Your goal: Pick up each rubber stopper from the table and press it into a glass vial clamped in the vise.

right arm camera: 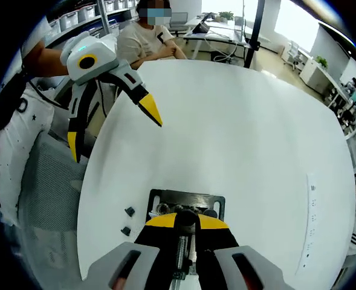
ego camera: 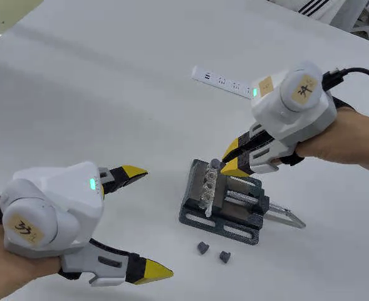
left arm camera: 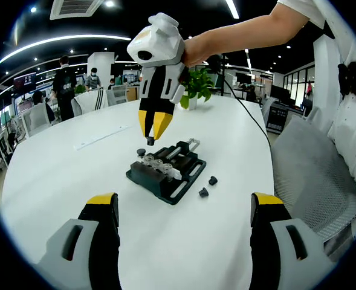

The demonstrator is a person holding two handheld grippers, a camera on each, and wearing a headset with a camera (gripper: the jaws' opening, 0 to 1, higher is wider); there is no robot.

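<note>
White table (ego camera: pixel 109 94) bears the vise (ego camera: pixel 234 216). We find right gripper (ego camera: pixel 224 166) closed on a stopper (ego camera: pixel 215 163) over a vial (ego camera: pixel 208 188); a straight press comes next, we judge. Left gripper (ego camera: pixel 156 221) gapes, empty.

We are working in an open-plan office, at a big white meeting table (left arm camera: pixel 57 175) with a power strip (ego camera: pixel 222 81) lying on it and a grey mesh chair (left arm camera: pixel 310 181) standing just beside it. Beyond the table's far edge, people (left arm camera: pixel 64 84) are standing and sitting among desks and monitors (left arm camera: pixel 280 93), and a potted plant (left arm camera: pixel 197 84) is growing near that edge. Strip lights (left arm camera: pixel 63 41) are glowing and a ceiling air vent (left arm camera: pixel 75 7) is showing high above the table.
</note>
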